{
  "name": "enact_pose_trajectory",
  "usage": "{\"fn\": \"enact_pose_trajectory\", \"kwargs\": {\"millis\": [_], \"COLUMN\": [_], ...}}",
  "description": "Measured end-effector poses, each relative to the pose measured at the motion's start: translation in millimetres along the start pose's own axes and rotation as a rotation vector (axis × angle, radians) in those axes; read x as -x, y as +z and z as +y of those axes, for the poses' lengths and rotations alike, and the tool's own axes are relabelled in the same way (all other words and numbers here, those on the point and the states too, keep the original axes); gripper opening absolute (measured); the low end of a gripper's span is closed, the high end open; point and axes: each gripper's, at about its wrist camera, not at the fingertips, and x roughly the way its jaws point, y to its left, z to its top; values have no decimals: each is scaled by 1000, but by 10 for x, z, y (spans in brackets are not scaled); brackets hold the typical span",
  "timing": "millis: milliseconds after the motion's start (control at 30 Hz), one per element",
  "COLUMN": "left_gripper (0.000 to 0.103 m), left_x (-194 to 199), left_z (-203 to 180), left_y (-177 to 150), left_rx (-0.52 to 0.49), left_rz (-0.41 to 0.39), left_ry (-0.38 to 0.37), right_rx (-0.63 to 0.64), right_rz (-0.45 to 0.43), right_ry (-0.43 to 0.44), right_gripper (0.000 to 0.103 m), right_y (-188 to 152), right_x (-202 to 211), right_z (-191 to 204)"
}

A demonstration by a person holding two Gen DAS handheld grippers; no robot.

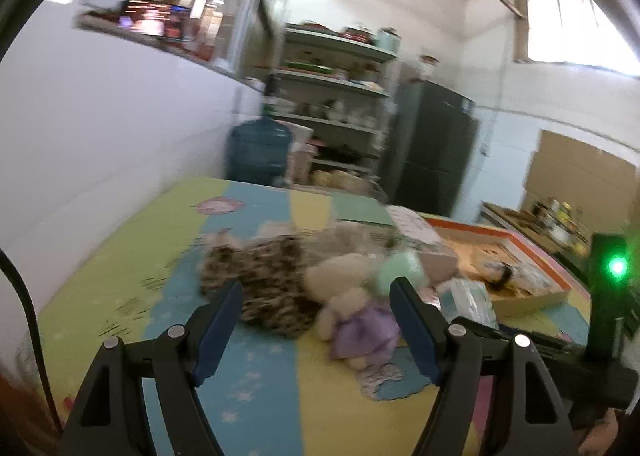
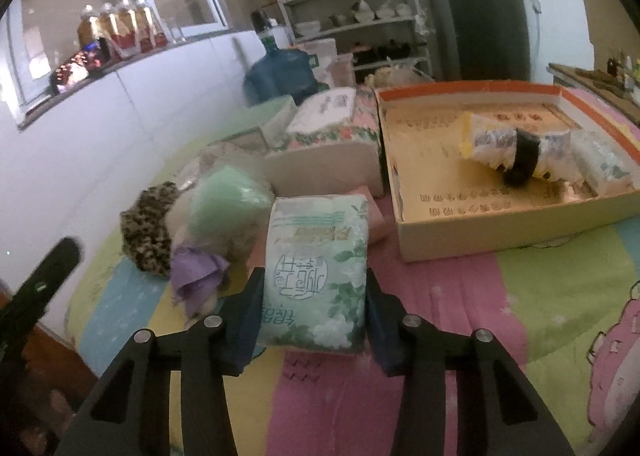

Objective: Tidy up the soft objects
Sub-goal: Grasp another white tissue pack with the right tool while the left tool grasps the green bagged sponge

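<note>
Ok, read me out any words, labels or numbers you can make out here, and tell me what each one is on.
No text can be quoted with confidence.
Green tissue pack: large Chinese characters, upside down, too blurred to read.
Cardboard box, inner floor: rows of printed Chinese characters, upside down, unreadable.
Wrapped packs in the box: print too small.
Left wrist view: blurred, nothing legible.

Each black tool point(image 2: 312, 320) has blue pads point(image 2: 240, 320) and silver screws.
</note>
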Motion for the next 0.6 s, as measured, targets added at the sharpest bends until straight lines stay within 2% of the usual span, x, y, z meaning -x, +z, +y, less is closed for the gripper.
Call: {"fn": "enact_pose_trajectory", "kwargs": {"millis": [233,367,600], "left_gripper": [76,75,53], "left_x": [-380,-611,-916], "left_z": [-383,-520,-713], "left_y": [92,78,17], "left_rx": [-148,-177,-211], "left_rz": [42,93,171], "left_ry": [-114,-126,-120], "right_rx": [3,-14,-42], "right_rz": [-94,-102,-110], "right_ry": [-8,-14,-5], "right_gripper": [46,46,46], "right_y": [17,14,20], "right_x": [368,437,457], "right_z": [-75,-187,-294]}}
